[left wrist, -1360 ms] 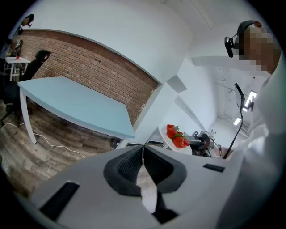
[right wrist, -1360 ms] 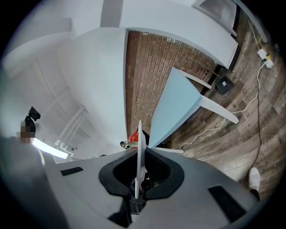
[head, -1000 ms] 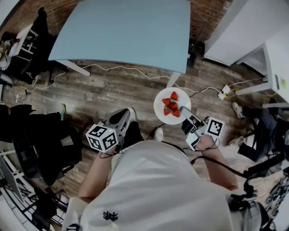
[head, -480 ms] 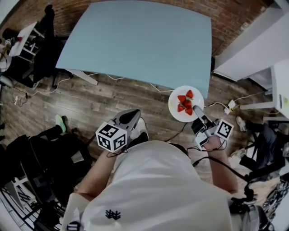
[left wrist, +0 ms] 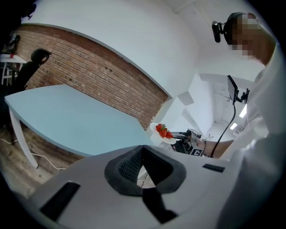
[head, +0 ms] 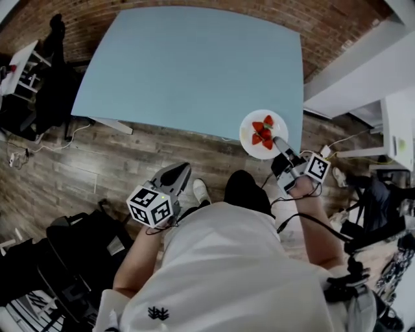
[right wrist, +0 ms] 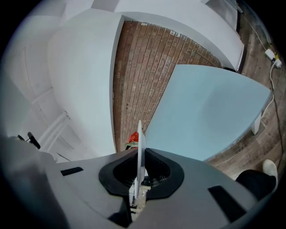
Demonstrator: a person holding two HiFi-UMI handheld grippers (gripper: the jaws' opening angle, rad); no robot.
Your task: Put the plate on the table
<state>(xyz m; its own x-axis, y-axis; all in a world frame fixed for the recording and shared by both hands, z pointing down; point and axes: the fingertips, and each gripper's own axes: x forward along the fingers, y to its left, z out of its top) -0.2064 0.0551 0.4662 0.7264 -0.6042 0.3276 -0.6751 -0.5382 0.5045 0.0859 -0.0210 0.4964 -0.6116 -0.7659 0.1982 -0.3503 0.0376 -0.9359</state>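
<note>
1. Leftmost, among the dark bags [head: 81,243]: lie heaped on the wooden plank floor [head: 130,146], well apart from the table.
2. Next, at the left gripper [head: 183,167] [left wrist: 142,148]: hangs low over the planks in front of the white-shirted torso [head: 227,272], points up toward the table's near edge, and shows both jaws pressed together with nothing between them.
3. Just right of that, at the white shoe [head: 200,191]: stands on the floor beside a dark trouser leg.
4. Across the middle, at the light blue table [head: 194,65] [left wrist: 67,116] [right wrist: 210,112]: fills the upper part of the head view and backs onto a brick wall [head: 337,16].
5. Further right, at the white round plate [head: 249,146] [left wrist: 170,140] [right wrist: 140,132]: bears several red strawberries [head: 262,133] [left wrist: 162,131] [right wrist: 133,137], keeps roughly level, overlaps the table's near right corner in the head view and appears edge-on in the right gripper view. Cannot tell whether resting on the top or held just above it.
6. Beside it, at the right gripper [head: 275,139] [right wrist: 140,154]: reaches in from the near side and pinches the plate's near rim, jaws narrow and closed on the thin edge.
7. Far right, at the white furniture [head: 353,61]: stands just beyond the table's right side, near a cable on the floor.
</note>
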